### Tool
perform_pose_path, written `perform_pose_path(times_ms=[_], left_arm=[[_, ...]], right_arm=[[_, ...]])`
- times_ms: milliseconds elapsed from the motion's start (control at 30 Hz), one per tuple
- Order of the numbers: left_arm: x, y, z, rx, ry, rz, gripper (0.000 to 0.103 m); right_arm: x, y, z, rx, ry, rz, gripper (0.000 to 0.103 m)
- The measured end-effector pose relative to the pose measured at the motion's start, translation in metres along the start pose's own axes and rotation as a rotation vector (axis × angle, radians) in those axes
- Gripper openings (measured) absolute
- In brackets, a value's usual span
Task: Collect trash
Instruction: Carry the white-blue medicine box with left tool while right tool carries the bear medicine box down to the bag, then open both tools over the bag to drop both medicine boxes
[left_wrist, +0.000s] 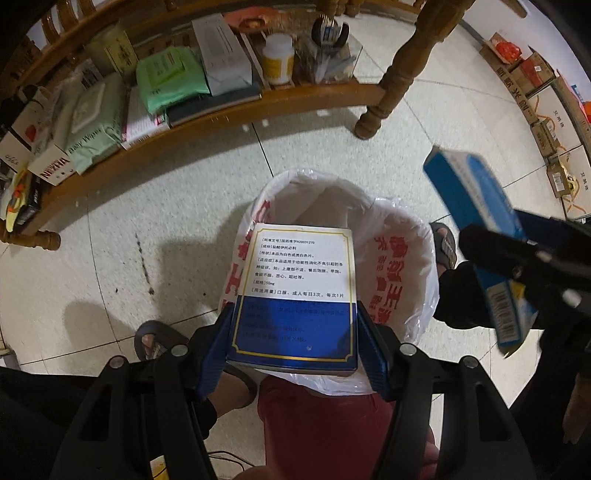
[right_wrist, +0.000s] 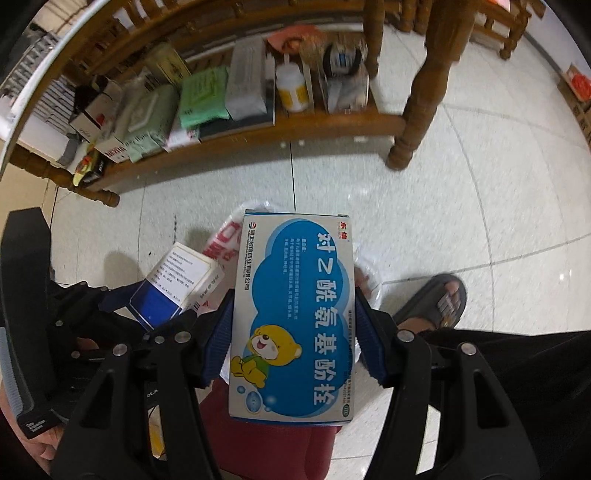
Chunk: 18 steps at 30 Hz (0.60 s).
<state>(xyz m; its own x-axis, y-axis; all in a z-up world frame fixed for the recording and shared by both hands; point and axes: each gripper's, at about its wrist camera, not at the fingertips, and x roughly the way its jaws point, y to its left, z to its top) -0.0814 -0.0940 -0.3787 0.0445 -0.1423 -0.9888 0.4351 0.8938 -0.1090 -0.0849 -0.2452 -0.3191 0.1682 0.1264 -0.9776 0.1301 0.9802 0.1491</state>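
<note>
In the left wrist view, the low wooden shelf (left_wrist: 207, 114) curves from nine o'clock up toward one o'clock, loaded with a pale green pack of baby wipes (left_wrist: 94, 127), a brighter green soft pack (left_wrist: 168, 79), a grey carton (left_wrist: 221, 51) and a white bottle with a yellow label (left_wrist: 277, 59). Lower down, at six o'clock, the left gripper (left_wrist: 295, 343) has its blue ribbed fingers (left_wrist: 212, 354) closed against the two long sides of a white-and-dark-blue medicine box with a gold border (left_wrist: 295, 291). The box's long axis runs along the fingers from six toward twelve o'clock, its white printed half pointing away and its blue half nearest the camera. It is held over the mouth of the red waste bin lined with a white plastic bag printed in red characters (left_wrist: 402, 269). At three o'clock the right gripper (left_wrist: 517, 273) carries a light-blue-and-white medicine box (left_wrist: 476, 206), tilted with its far end toward eleven o'clock, beside the bin's rim. In the right wrist view, the left gripper's box (right_wrist: 177, 280) shows at nine o'clock, tipped toward one o'clock. At centre the right gripper's fingers (right_wrist: 219, 343) press both long sides of the light-blue box (right_wrist: 295, 314), which bears a cartoon bear and points straight toward twelve o'clock, covering most of the bag (right_wrist: 221, 240). A foot in a grey sandal (right_wrist: 439, 299) rests on the pale tiled floor (right_wrist: 480, 184) at four o'clock.
</note>
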Motion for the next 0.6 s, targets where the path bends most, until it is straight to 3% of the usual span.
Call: perform_pose_path(times_ms=[600], left_arm=[[0.089,0.009,-0.004,-0.015,0.204,0.032,0.061]], right_arm=[[0.077,-0.004,-0.004,0.051,0.166,-0.008,0.059]])
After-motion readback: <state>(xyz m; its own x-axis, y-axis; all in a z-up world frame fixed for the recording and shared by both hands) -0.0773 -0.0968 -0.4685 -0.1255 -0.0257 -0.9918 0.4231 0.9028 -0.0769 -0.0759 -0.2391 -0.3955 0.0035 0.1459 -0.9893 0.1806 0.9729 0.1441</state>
